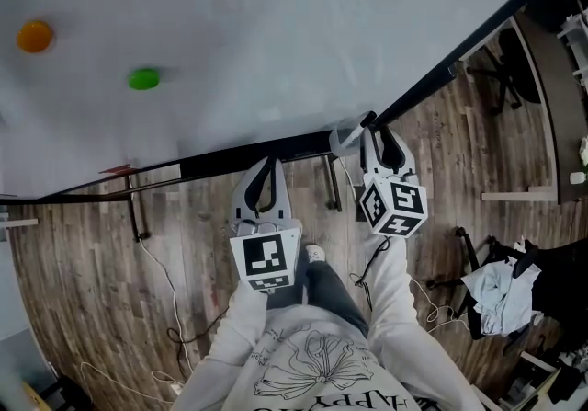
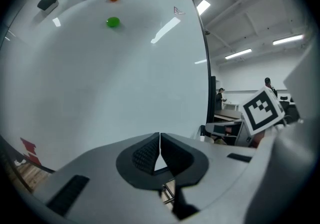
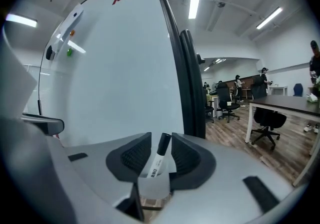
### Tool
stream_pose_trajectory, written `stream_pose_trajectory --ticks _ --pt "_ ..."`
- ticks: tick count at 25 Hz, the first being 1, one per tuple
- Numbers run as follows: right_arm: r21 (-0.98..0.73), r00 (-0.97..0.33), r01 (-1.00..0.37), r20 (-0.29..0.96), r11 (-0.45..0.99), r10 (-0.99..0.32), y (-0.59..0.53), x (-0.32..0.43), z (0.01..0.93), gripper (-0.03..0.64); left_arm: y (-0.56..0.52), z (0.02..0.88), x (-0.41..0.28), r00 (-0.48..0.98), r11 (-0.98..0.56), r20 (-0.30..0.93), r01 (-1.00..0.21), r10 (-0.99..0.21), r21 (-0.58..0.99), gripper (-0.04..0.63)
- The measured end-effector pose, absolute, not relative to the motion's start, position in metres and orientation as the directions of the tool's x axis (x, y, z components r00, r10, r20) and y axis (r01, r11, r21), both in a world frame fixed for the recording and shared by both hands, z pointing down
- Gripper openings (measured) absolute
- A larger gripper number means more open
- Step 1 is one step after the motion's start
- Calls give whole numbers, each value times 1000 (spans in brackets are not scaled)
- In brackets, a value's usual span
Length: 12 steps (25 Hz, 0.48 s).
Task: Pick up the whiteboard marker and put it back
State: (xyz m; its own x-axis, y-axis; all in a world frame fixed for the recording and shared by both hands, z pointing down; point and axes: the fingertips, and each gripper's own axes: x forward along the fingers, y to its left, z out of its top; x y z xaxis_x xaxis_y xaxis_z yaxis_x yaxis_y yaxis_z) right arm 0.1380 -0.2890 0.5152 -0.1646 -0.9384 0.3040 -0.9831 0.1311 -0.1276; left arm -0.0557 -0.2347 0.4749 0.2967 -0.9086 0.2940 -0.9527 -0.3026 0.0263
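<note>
The whiteboard marker [image 3: 159, 157], white with a black cap, stands tilted in a translucent cup [image 3: 154, 186]. In the head view the cup [image 1: 345, 138] sits at the lower right corner of the whiteboard [image 1: 276, 32], with the marker's black cap [image 1: 367, 118] poking out. My right gripper [image 3: 161, 149] is open, its jaws narrowly apart on either side of the cap; a small gap shows on the left side. The right gripper [image 1: 378, 130] reaches the board's bottom edge. My left gripper [image 1: 266, 166] hangs just below that edge, shut and empty [image 2: 159, 154].
An orange magnet [image 1: 35, 36] and a green magnet [image 1: 143, 79] stick on the board. A red item [image 1: 119, 168] lies on the bottom ledge. Cables [image 1: 170, 290] trail over the wooden floor. A desk [image 3: 285, 101] and office chairs [image 3: 267, 120] stand to the right.
</note>
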Motion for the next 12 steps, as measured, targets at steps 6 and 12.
stream_pose_trajectory --ticks 6,12 --pt "-135 -164 -983 345 124 -924 -302 141 532 121 -242 480 -53 306 -312 307 -950 -901 30 8" --pt "-130 -176 -982 363 137 -915 -309 142 541 120 -248 484 -54 302 -309 315 -951 -900 29 8"
